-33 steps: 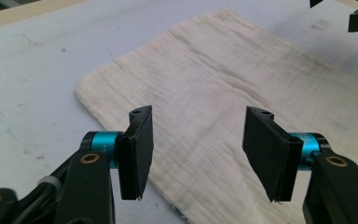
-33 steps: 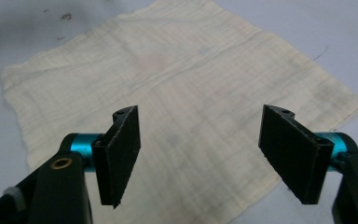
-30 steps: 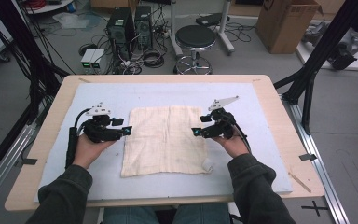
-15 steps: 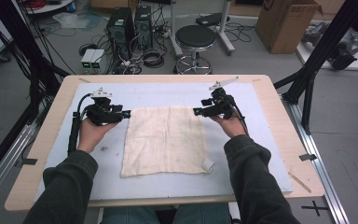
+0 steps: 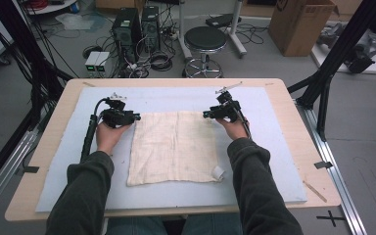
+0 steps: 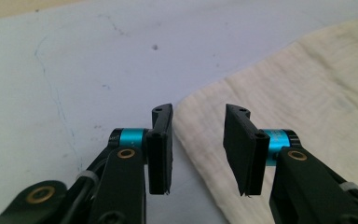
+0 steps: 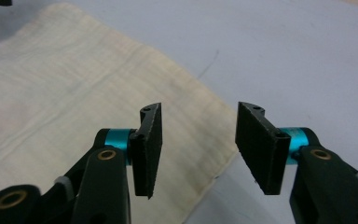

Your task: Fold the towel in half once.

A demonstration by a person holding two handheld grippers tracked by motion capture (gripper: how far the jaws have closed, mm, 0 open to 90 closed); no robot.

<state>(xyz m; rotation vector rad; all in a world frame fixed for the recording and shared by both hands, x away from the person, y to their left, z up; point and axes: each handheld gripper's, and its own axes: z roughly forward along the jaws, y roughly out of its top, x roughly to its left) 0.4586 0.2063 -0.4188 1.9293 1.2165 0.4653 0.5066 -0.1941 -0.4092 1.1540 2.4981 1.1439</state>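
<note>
A cream cloth (image 5: 176,147) lies flat on the pale blue mat (image 5: 176,98), with a small white tag (image 5: 218,172) at its near right corner. My left gripper (image 5: 136,117) sits at the cloth's far left corner and my right gripper (image 5: 206,115) at its far right corner. In the left gripper view, the cloth's edge (image 6: 307,93) runs into the gap of the left gripper (image 6: 198,140). In the right gripper view, the cloth's corner (image 7: 74,93) lies under the gap of the right gripper (image 7: 198,140). Both pairs of jaws have just been closing but stand apart, and the pads are not pressing the fabric.
The mat covers a wooden table (image 5: 293,127). Black frame poles (image 5: 333,63) rise at both sides. On the floor beyond the table stand a round stool (image 5: 204,41), computer towers (image 5: 137,27) with cables, and a cardboard box (image 5: 301,24).
Both hands moved away from the person, from the cloth's side edges up to its far corners. Both pairs of jaws have narrowed.
</note>
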